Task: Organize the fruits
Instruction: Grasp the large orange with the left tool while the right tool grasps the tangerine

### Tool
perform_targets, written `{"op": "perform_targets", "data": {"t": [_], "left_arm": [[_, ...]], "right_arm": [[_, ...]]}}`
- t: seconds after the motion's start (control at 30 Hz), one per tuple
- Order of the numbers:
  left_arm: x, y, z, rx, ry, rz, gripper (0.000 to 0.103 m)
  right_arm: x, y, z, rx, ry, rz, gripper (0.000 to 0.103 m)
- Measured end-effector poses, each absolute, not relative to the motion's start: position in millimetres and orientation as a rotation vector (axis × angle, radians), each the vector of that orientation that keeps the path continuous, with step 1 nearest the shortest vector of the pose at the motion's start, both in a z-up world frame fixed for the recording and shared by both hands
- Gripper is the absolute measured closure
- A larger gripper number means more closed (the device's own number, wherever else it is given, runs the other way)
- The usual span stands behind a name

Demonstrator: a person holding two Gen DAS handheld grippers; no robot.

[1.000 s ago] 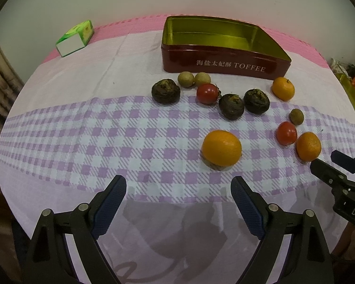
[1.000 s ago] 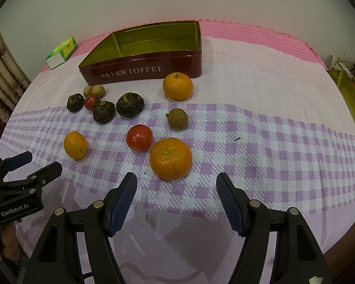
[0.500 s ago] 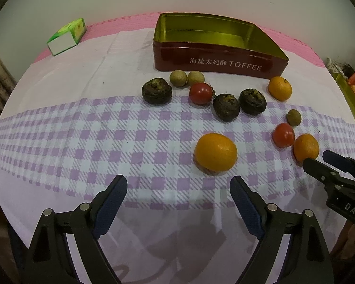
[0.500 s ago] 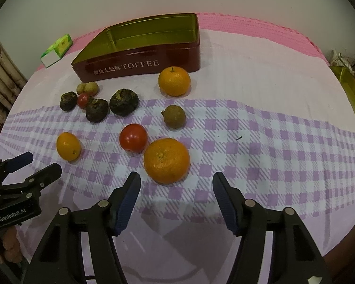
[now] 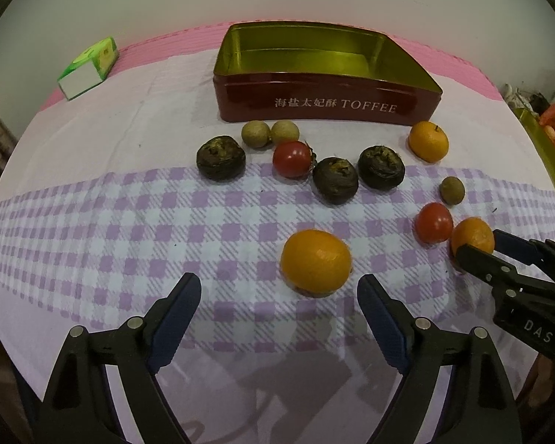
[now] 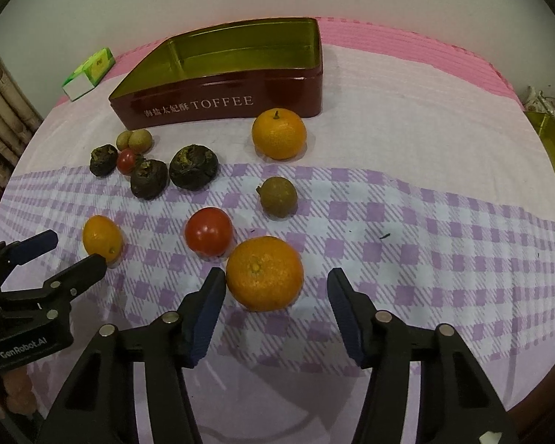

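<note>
- The right gripper (image 6: 277, 299) is hovering over the checked cloth (image 6: 425, 244), its jaws having just been closing around the large orange (image 6: 264, 273); the left pad is nearly touching the peel, the right pad is standing clear, so nothing is pinched yet.
- The left gripper (image 5: 279, 309) is holding its fingers spread wide, with a second orange (image 5: 315, 261) sitting just beyond the tips, untouched.
- The red toffee tin (image 6: 240, 107) is standing open at the back of the table, with nothing showing inside it.
- A third orange (image 6: 279, 133) is lying just in front of the tin; a tomato (image 6: 208, 231) is sitting just beside the large orange, with a brown longan (image 6: 277, 197) behind it.
- Three dark, wrinkled fruits (image 5: 221, 153) are clustering with a smaller tomato (image 5: 291, 159) and two pale longans (image 5: 270, 132); what kind the dark ones are is hard to make out.
- A green carton (image 5: 88, 67) is resting at the far left.
- Orange netting at the right edge is being cut off by the lens.
</note>
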State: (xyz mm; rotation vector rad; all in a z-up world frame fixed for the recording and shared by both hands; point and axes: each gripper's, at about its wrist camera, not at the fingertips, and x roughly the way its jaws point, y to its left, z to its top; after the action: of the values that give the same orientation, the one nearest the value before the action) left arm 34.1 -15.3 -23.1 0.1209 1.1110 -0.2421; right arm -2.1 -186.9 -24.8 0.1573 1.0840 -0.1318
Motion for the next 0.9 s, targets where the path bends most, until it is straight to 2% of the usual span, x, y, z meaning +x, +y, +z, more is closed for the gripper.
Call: {"op": "perform_targets", "data": {"t": [0.37, 0.73, 0.9], "left_arm": [[48.8, -21.1, -32.6, 0.12, 1.124, -0.242, 0.022], [66.3, -26.9, -37.1, 0.106, 1.123, -0.268, 0.029], [75.7, -28.5, -38.1, 0.086, 1.134, -0.286, 0.04]], "right_arm": [[5.4, -183.0, -31.5, 0.157, 1.104, -0.11, 0.059], [7.0, -181.6, -33.1, 0.153, 1.103, -0.11, 0.06], [6.9, -182.1, -32.6, 0.153, 1.103, -0.111, 0.06]]}}
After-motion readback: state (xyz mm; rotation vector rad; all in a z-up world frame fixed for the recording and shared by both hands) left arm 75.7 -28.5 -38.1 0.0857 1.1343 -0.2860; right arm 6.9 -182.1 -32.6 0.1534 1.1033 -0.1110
